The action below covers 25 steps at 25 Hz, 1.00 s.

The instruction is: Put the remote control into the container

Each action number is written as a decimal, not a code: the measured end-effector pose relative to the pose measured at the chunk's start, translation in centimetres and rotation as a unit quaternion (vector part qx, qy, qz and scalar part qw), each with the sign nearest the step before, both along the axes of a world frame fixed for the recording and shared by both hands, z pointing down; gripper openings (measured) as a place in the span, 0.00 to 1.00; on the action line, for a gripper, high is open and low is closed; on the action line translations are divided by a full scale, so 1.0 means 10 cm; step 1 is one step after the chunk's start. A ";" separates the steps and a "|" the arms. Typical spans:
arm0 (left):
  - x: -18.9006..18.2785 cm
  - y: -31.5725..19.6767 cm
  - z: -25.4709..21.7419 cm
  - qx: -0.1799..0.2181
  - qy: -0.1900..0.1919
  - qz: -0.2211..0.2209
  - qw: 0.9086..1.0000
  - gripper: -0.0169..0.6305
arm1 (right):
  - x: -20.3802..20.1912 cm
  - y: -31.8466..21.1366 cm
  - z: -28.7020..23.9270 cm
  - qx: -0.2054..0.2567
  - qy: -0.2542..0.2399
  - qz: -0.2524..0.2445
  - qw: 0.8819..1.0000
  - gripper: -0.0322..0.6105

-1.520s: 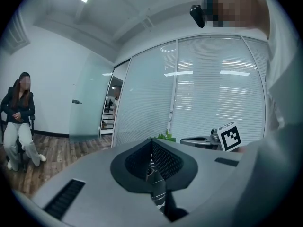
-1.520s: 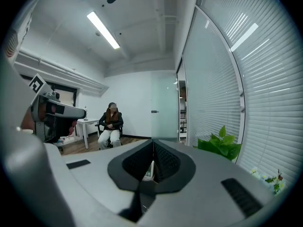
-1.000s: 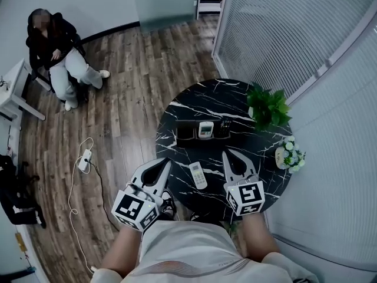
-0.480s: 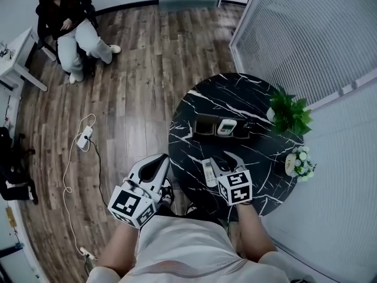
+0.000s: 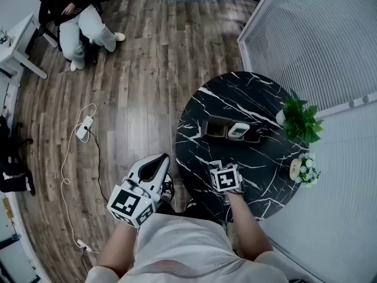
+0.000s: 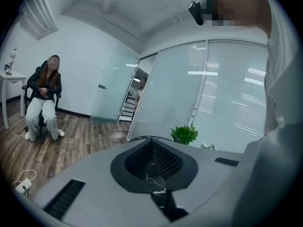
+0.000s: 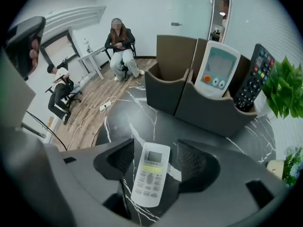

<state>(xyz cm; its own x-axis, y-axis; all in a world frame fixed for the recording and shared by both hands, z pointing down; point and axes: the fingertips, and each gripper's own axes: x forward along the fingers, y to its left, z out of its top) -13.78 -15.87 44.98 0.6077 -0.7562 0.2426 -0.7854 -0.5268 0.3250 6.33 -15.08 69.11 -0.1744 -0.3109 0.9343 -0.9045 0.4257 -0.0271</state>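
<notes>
A white remote (image 7: 150, 174) lies flat on the black marble table (image 5: 247, 96). My right gripper (image 7: 154, 159) points steeply down over it; its jaws have just been opening and now stand wide on either side of the remote, pads clear of it. In the head view the right gripper (image 5: 221, 167) hides this remote. Beyond it stands the dark three-part container (image 7: 203, 111), which also shows from above (image 5: 219, 128). Its left part is bare, another white remote (image 7: 217, 70) stands in the middle, and a black remote (image 7: 254, 77) at the right. My left gripper (image 5: 155, 165) hangs shut and empty off the table's left edge.
A leafy potted plant (image 5: 300, 119) and a small flower pot (image 5: 303, 170) stand at the table's right side. A power strip with its cable (image 5: 82, 128) lies on the wooden floor. A person sits on a chair (image 5: 73, 10) far back left. Blinds line the right wall.
My right gripper has tipped downward onto the white remote and gone from shut to wide open around it. My left gripper has sunk a little beside the table.
</notes>
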 end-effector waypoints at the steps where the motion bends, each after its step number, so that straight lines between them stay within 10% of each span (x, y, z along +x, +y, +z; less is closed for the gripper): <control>1: -0.02 -0.02 0.02 -0.002 0.000 0.001 1.000 0.04 | 0.00 0.00 0.06 -0.010 0.005 0.004 1.000 0.46; 12: -0.10 -0.18 0.10 -0.010 0.000 0.014 1.000 0.04 | 0.00 0.13 0.46 -0.110 0.018 0.061 0.992 0.46; 25: 0.02 -0.21 0.05 -0.007 0.004 0.028 1.000 0.04 | 0.08 -0.14 -0.07 0.036 -0.032 0.040 0.998 0.44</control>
<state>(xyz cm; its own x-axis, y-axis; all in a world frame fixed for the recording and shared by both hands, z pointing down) -13.58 -17.94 45.51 0.6511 -0.7172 0.2482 -0.7520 -0.5657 0.3383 7.15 -16.45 68.41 -0.2044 -0.3927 0.8967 -0.9329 0.3556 -0.0569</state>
